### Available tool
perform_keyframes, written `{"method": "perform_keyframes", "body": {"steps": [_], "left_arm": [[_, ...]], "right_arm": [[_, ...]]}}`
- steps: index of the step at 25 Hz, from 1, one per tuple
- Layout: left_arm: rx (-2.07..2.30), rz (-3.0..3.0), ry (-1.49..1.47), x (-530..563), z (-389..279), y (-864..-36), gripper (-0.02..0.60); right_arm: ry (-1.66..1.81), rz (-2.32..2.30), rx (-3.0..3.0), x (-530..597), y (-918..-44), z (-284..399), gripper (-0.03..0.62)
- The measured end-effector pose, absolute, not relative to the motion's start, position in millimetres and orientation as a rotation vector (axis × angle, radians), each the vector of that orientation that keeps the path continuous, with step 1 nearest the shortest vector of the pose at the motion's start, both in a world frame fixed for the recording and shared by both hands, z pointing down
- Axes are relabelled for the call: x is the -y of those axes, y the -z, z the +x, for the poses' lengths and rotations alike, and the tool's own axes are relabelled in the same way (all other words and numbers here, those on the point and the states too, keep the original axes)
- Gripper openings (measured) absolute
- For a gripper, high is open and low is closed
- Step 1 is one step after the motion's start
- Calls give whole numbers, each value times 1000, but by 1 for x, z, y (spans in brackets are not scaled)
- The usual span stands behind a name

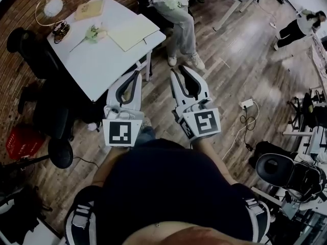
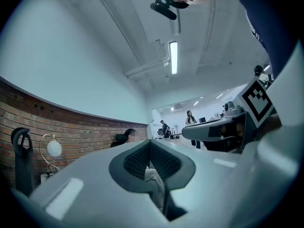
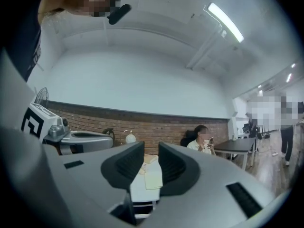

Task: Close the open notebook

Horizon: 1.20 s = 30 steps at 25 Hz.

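Wooden floor (image 1: pixel 230 60) under me, with both grippers held level over it, short of the white table (image 1: pixel 97 60) at upper left. A person (image 1: pixel 179 14) sits just beside the table's right edge. Left gripper (image 1: pixel 135 74): jaws together at the tips, nothing in them. Right gripper (image 1: pixel 180 69): jaws apart, empty, table visible through the gap. Notebook (image 1: pixel 130 32) lies flat on the table's right side near the seated person, well apart from both grippers. Cream face up; I can't tell if it's open. Small lamp (image 1: pixel 51 6) at the table's far-left corner.
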<state>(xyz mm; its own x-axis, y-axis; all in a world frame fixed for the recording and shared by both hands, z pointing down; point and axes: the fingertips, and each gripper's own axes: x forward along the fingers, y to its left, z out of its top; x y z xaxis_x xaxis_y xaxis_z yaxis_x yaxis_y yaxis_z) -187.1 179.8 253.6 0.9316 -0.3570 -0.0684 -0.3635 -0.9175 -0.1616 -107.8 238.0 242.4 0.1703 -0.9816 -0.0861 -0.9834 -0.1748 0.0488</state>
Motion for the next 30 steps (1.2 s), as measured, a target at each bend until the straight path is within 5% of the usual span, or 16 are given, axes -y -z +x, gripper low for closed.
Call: {"method": "perform_keyframes", "body": {"steps": [30], "left_arm": [[-616, -2950, -51, -37, -95, -272, 6]], "right_arm": [[-65, -2320, -2104, -82, -266, -12, 84]]}}
